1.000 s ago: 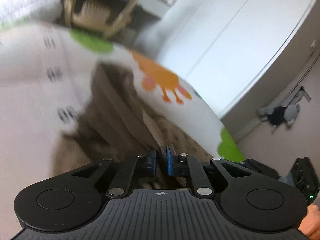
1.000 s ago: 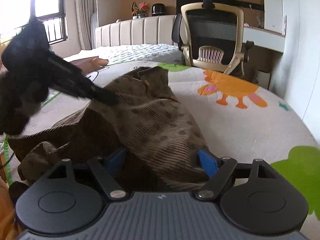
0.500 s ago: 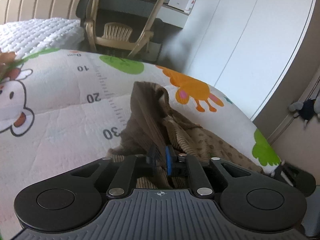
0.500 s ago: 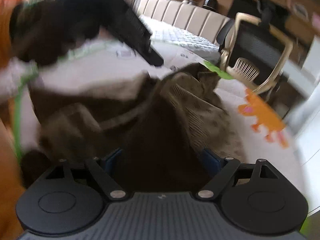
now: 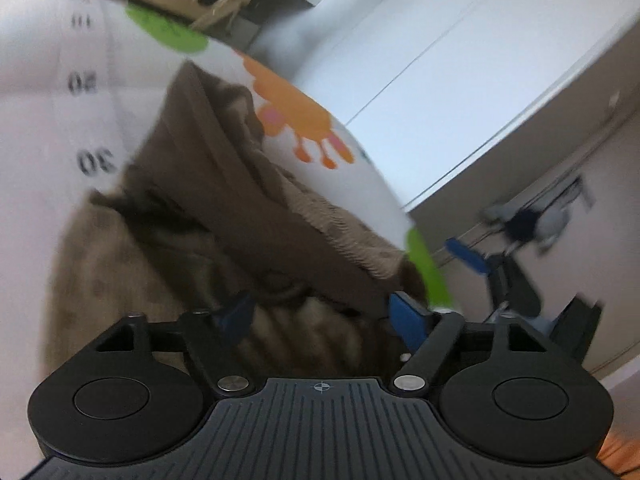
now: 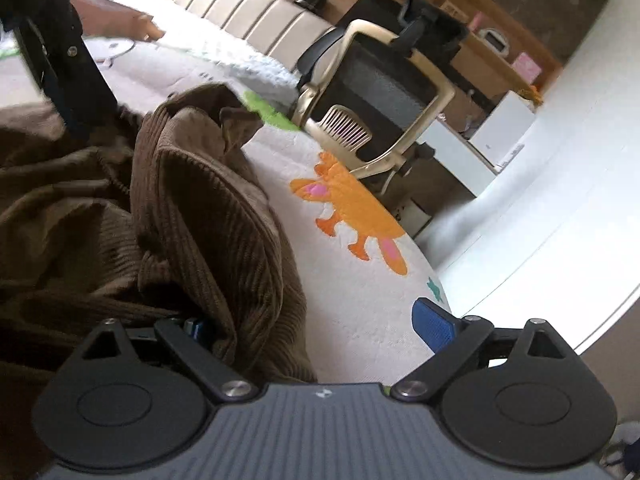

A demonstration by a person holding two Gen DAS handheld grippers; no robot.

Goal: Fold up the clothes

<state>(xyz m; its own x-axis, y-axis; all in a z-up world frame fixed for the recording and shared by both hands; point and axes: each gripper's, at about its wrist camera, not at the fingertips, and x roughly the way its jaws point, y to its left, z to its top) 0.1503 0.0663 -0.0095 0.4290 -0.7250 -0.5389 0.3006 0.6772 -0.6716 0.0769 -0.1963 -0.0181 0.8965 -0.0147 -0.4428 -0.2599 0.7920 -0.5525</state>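
Observation:
A brown corduroy garment (image 5: 224, 216) lies crumpled on a white printed mat (image 5: 48, 128). My left gripper (image 5: 322, 314) hovers low over its near end. Its jaws are opening, and the cloth lies below and between them without the pads pressing on it. In the right wrist view the garment (image 6: 200, 208) is heaped at the left. My right gripper (image 6: 316, 326) is also opening. A fold of cloth drapes over its left finger, and its right blue pad (image 6: 434, 326) is free above the mat (image 6: 352, 300). Each gripper shows in the other's view: the right gripper (image 5: 508, 280), the left gripper (image 6: 60, 60).
The mat carries an orange animal print (image 6: 352, 216), green patches and ruler numbers (image 5: 96, 160). A beige office chair (image 6: 380, 108) and a desk (image 6: 460, 152) stand beyond the mat, a bed with padded headboard (image 6: 248, 16) behind. White wardrobe doors (image 5: 420, 40) fill the right side.
My left jaws went from shut on the cloth to wide apart, letting it go. My right jaws widened, the gripper rolled, and the cloth now sits only at its left finger.

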